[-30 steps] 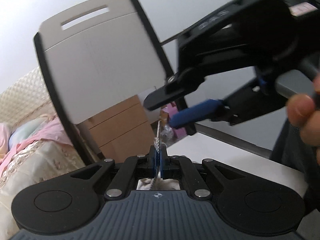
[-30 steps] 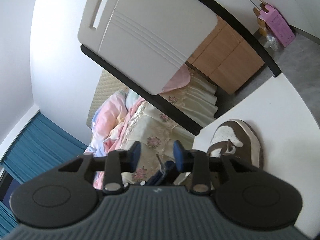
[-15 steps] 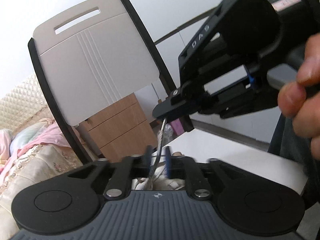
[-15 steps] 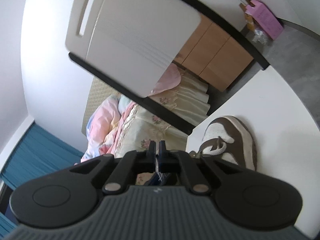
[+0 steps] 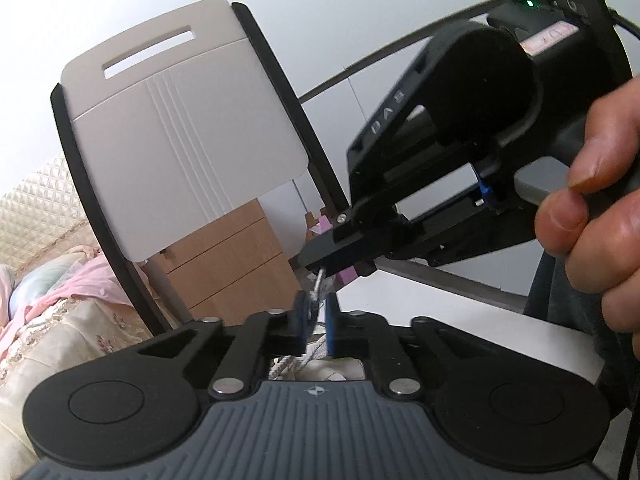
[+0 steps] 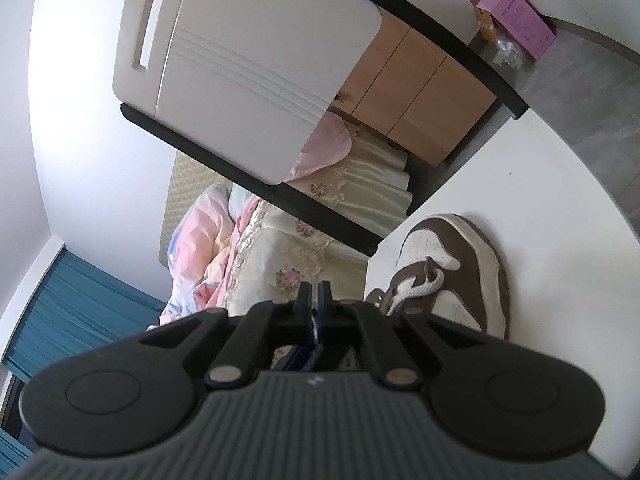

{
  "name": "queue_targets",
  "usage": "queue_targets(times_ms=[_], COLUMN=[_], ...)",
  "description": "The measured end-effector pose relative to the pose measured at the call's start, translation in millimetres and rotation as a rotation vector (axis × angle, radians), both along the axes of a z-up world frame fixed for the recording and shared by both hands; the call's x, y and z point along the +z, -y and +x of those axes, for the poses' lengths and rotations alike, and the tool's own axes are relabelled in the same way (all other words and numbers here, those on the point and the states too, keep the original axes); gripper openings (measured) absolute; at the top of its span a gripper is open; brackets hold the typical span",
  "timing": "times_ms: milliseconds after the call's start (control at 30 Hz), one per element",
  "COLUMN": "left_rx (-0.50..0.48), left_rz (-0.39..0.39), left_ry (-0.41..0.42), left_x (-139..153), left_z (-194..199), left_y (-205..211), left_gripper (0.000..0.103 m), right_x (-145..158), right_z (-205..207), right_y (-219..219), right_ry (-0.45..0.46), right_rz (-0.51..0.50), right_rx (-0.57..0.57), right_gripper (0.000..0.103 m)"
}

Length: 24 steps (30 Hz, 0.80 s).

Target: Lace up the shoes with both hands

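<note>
Clearly we have the lace (image 5: 318, 286) pinched at its stiff tip by the closed right gripper (image 5: 320, 270), just above our left gripper (image 5: 316, 316), whose jaws look slightly apart around it. Soft and limp below, it handles best by that tip; the shoe (image 6: 452, 272) lies on the surface (image 6: 560, 280) right of the right gripper.

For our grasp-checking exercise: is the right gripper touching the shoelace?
Touching. The left wrist view shows the right gripper closed on the tip of the shoelace, which hangs straight down from its pinched fingers.
</note>
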State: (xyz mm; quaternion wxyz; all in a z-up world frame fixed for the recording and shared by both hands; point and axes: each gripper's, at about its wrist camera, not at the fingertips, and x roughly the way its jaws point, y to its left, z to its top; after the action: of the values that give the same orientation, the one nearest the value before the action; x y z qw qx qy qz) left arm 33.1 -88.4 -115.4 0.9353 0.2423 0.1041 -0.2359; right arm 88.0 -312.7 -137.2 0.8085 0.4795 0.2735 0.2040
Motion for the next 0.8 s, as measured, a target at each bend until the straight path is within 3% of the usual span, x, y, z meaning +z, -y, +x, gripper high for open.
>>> queue_targets(times_ms=[367, 533, 600, 800], left_rx=[0.013, 0.042, 0.031, -0.069], left_rz=[-0.007, -0.011, 0.016, 0.182], left_ry=[-0.016, -0.053, -0.076, -0.097], left_x=[7, 16, 17, 11], left_z=[9, 34, 44, 62], left_y=[-10, -26, -30, -29], left_gripper=[0.003, 0.003, 0.003, 0.003], right_x=[0, 7, 9, 9], right_z=[1, 3, 4, 6], right_y=[2, -11, -21, -64], right_ry=[-0.031, -0.037, -0.032, 0.004], right_rz=[-0.026, -0.229, -0.330, -0.677], right_rx=[-0.033, -0.023, -0.004, 0.066], right_gripper=[0.007, 0.010, 0.036, 0.038])
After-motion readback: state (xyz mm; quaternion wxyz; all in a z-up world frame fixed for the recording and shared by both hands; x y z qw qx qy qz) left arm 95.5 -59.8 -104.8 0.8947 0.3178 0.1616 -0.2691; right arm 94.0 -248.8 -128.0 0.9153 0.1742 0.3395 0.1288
